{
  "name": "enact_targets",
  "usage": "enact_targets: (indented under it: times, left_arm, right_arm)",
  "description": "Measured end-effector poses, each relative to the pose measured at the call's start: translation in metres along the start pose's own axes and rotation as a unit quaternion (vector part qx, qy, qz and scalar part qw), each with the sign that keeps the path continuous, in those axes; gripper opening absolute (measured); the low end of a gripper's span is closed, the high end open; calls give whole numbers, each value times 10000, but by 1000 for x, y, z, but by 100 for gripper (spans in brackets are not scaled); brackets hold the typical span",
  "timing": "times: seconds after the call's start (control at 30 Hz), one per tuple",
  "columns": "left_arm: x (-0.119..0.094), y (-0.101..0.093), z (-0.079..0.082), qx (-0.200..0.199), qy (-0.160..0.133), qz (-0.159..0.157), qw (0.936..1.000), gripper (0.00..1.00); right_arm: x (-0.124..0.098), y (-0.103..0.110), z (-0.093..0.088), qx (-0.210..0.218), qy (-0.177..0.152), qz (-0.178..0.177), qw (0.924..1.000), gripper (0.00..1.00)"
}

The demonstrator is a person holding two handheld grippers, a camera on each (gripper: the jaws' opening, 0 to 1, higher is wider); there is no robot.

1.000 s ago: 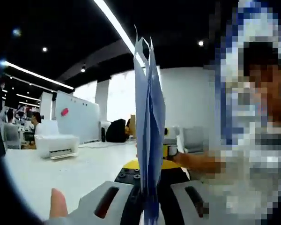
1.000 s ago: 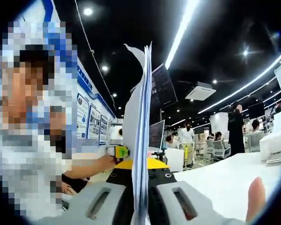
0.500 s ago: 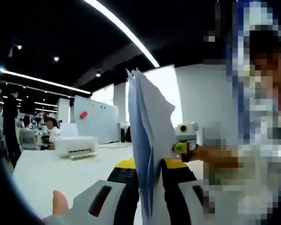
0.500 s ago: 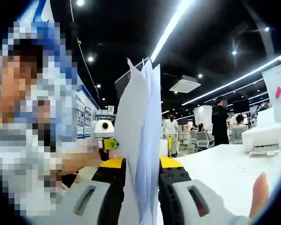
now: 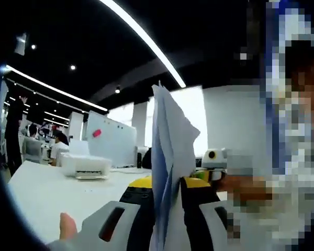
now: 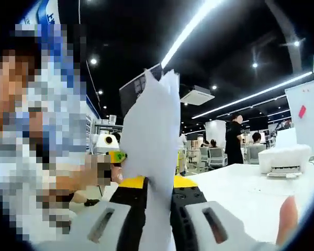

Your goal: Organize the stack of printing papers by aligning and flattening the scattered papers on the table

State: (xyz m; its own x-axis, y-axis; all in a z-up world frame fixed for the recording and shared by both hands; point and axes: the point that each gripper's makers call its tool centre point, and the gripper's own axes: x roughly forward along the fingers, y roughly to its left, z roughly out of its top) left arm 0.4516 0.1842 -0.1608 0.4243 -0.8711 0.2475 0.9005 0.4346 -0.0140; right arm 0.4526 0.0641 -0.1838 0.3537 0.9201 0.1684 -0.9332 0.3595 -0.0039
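A stack of white printing papers (image 5: 170,157) stands on edge between the jaws of my left gripper (image 5: 165,222), which is shut on it. The same stack (image 6: 152,151) rises edge-on in the right gripper view, with my right gripper (image 6: 156,219) shut on it. The sheet tops are uneven and fan apart slightly. The other gripper (image 5: 212,162), yellow and white, shows past the papers, held by a hand (image 5: 246,188). In the right gripper view the opposite gripper (image 6: 109,149) appears left of the papers.
A white table (image 5: 52,191) spreads below, also seen as the table (image 6: 240,188) at right. A white printer (image 5: 86,164) sits on it; the printer (image 6: 280,159) shows at far right. People and chairs stand in the background. A fingertip (image 5: 68,227) shows at the bottom.
Both views have tilted slightly while the papers stay clamped. The sheets have turned from edge-on to showing more of their faces, and the tops have spread a little.
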Motion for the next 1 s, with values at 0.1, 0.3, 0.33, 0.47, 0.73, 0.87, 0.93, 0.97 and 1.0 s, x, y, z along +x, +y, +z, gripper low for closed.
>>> enact_targets:
  times: [0.1,0.3,0.33,0.47,0.73,0.87,0.93,0.97,1.0]
  left_arm:
    - [-4,0,-1,-82,21,-82,9999,24]
    - [-11,-9,-1,-255,-212,-511,9981,26]
    - [-12,-11,-1,-265,-212,-611,9976,26]
    - [-11,-20,-5,-226,-109,-842,9961,9]
    - [-6,-37,-3,-23,-36,-1234,9923,6]
    - [-7,-42,-3,-51,-34,-1432,9897,6]
    - [-7,-38,-2,-38,-64,-1340,9910,7]
    - [-7,-35,-2,-34,-63,-1259,9920,10]
    - [-9,-34,-2,-32,-78,-1230,9924,15]
  right_arm:
    - [-2,7,2,440,-110,295,9985,0]
    - [-1,21,2,351,-193,703,9967,0]
    - [-2,22,2,327,-208,736,9965,0]
    - [0,23,2,343,-291,823,9956,39]
    - [2,15,-8,292,-69,985,9947,42]
    - [1,35,-9,350,-73,1515,9878,0]
    - [1,40,-8,286,-102,1593,9868,0]
    - [1,39,-8,186,-85,1547,9877,0]
    - [1,40,-7,172,-87,1552,9877,0]
